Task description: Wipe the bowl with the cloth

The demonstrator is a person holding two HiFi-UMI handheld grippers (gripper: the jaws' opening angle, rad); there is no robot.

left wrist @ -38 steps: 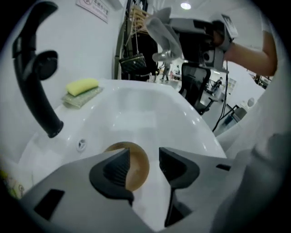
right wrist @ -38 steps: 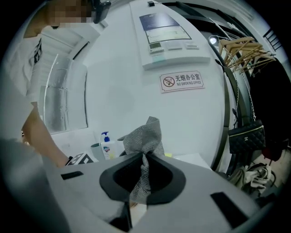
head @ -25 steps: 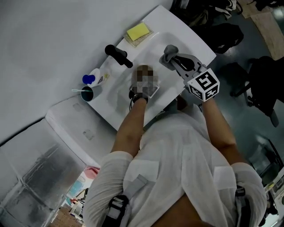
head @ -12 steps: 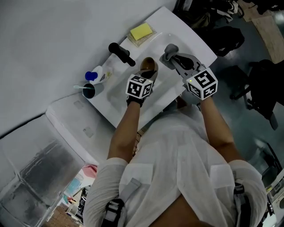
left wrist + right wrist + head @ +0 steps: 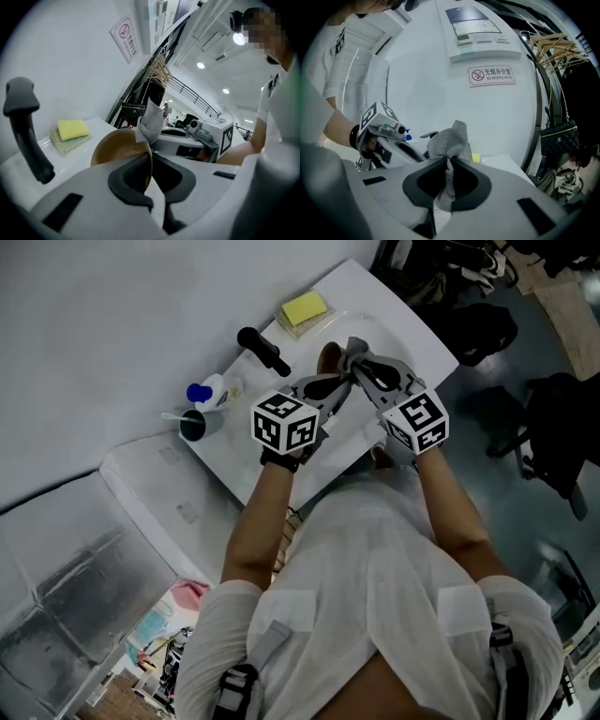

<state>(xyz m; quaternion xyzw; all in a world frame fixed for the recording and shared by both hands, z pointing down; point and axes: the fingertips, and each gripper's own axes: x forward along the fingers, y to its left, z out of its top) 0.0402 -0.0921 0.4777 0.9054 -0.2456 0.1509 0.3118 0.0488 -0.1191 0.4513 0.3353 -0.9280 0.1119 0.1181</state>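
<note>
Upper centre, white counter (image 5: 398, 307), grey floor (image 5: 487, 432), your left gripper (image 5: 151, 161) clamps bowl (image 5: 115, 145), right gripper (image 5: 447, 161) clamps cloth (image 5: 449, 138), bowl newly lifted.

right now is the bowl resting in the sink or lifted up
Lifted up: the left claw is shut on the brown bowl at its rim, holding it tipped on edge above the sink.

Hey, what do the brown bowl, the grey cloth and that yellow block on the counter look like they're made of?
Bowl: probably wood or bamboo, matte finish; warm brown, thin rim, no gloss, though brown plastic is possible.
Cloth: woven fabric, matte; the weave shows and it falls in soft folds.
Yellow block: likely sponge foam; dull surface, soft rounded edges.
</note>
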